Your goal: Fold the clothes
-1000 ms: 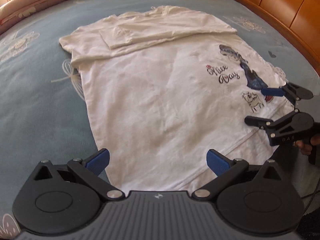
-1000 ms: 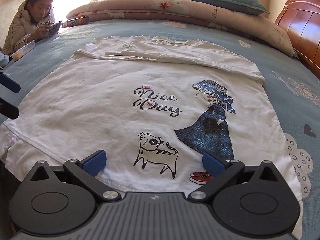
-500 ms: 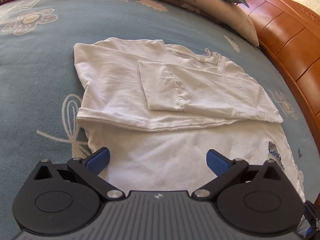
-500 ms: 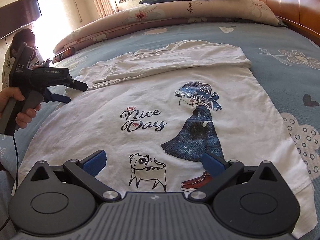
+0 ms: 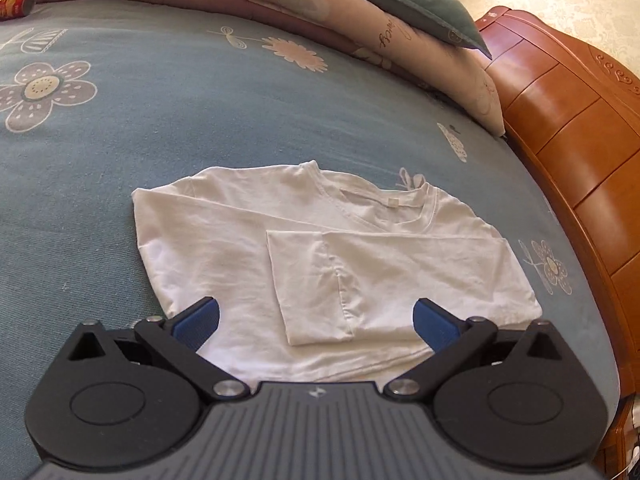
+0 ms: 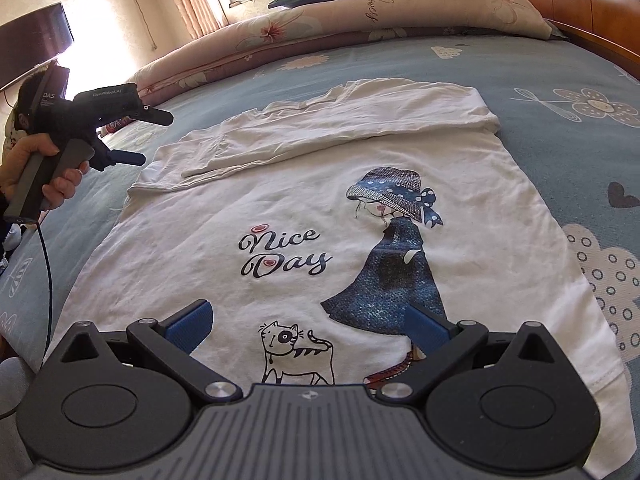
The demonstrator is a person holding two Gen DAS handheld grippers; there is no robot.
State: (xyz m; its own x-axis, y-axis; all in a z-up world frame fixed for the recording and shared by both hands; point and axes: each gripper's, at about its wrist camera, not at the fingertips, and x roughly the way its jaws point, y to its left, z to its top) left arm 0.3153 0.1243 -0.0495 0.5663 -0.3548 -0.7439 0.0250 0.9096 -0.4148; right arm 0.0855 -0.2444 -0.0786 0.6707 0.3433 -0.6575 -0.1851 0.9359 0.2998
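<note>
White shirt (image 6: pixel 320 208) lies flat on blue bed (image 5: pixel 200 120), sleeves folded across chest. Left tongs (image 5: pixel 316 318) spread wide above collar end, holding nothing; right tongs (image 6: pixel 306 322) likewise over hem.

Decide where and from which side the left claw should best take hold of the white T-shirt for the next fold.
Probably the folded shoulder corner of the white T-shirt on the left claw's side, approached from outside that left edge. The sleeves already lie folded across the chest, so that corner is a stacked, slightly raised edge over the blue bedsheet. Open jaws can slide in low and pinch every layer.
</note>
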